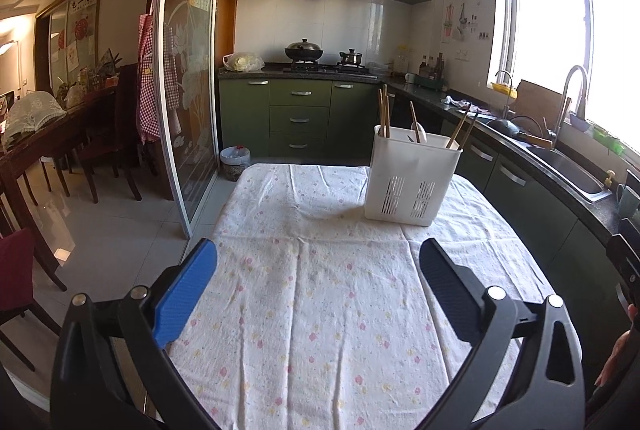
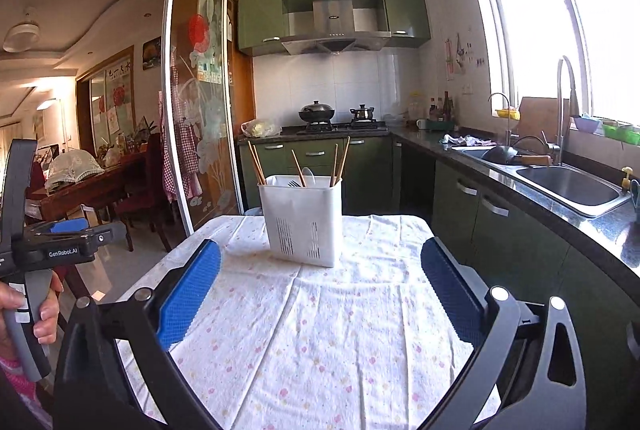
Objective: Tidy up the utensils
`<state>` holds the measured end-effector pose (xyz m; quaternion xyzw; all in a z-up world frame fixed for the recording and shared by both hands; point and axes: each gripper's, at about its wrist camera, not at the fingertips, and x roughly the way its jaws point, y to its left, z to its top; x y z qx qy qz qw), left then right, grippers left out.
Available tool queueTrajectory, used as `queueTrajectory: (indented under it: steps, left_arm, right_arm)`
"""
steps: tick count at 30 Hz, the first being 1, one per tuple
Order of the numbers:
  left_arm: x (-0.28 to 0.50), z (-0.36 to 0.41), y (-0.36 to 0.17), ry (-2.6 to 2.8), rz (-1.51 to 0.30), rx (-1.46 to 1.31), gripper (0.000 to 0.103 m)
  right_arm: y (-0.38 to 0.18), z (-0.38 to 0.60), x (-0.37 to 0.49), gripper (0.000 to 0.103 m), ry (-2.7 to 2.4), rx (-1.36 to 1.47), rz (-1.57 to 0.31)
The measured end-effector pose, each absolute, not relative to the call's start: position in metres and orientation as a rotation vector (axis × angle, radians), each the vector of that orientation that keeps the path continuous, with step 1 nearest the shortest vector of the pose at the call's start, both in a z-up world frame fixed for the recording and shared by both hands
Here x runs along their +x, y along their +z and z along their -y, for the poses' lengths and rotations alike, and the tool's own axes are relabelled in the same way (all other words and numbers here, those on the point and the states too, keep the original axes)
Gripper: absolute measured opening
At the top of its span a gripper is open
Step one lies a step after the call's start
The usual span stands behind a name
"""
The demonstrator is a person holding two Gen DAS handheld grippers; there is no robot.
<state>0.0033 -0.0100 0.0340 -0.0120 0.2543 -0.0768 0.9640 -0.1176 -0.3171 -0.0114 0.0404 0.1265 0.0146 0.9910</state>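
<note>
Here, the white utensil holder (image 1: 412, 176) stands upright on the floral tablecloth (image 1: 320, 310), ahead of both grippers and apart from them. Chopsticks (image 2: 256, 164) lean inside. Left gripper (image 1: 318, 290) and right gripper (image 2: 320, 294) gape wide, empty, nothing between.

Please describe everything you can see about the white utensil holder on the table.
The white utensil holder looks like plastic, a tall box with rounded corners and slotted vents low on its front. It stands upright on the flowered tablecloth, toward the far end of the table. Wooden chopsticks lean out of its compartments, and a white spoon and a fork tip show inside. Neither gripper touches it.
</note>
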Motion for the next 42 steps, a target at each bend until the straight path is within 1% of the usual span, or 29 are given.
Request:
queueTrajectory:
  steps: [10, 42]
  left_arm:
    - [-0.006, 0.003, 0.036, -0.095, -0.456, 0.016, 0.096]
    - [-0.013, 0.001, 0.043, -0.111, -0.430, 0.020, 0.096]
  right_arm:
    - [-0.007, 0.321, -0.106, 0.099, -0.002, 0.076, -0.251]
    - [0.010, 0.319, -0.108, 0.099, -0.014, 0.058, -0.191]
